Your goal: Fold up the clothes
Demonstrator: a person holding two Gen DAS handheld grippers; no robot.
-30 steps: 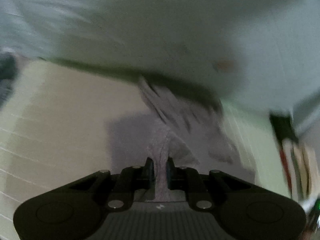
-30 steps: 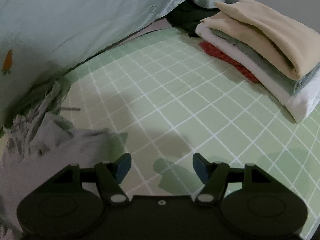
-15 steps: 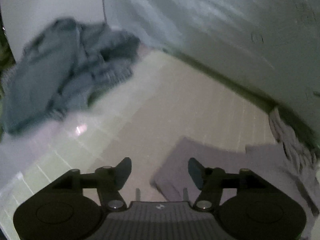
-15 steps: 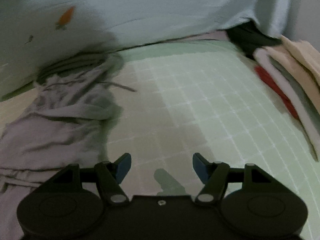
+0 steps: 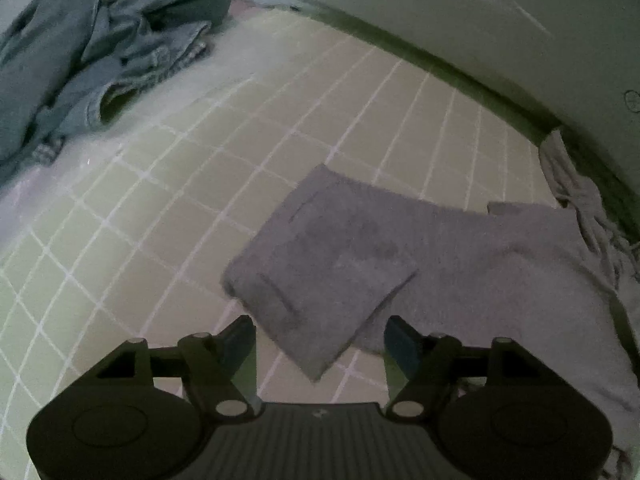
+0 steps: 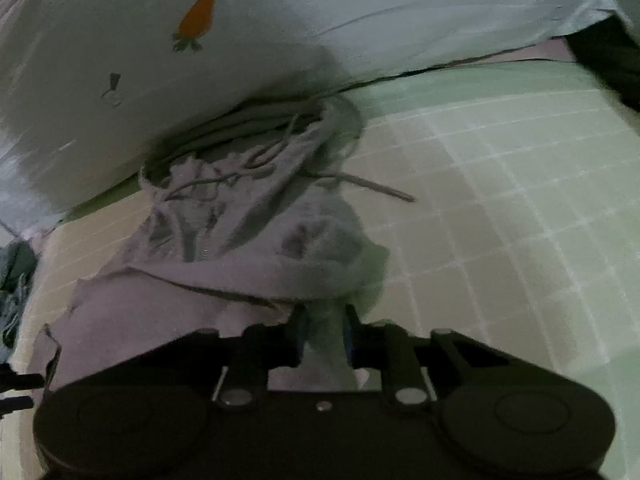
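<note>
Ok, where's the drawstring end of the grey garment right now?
In the right wrist view, the drawstring trails onto the green checked mat, upper centre, just below the carrot-print sheet.

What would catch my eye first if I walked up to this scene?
Probably the lilac-grey garment sprawled on the green checked mat, one corner folded over between the opening left gripper. The right gripper is closing on a bunch of it. An orange carrot print brightens the pale cloth behind, and crumpled denim lies far left.
</note>
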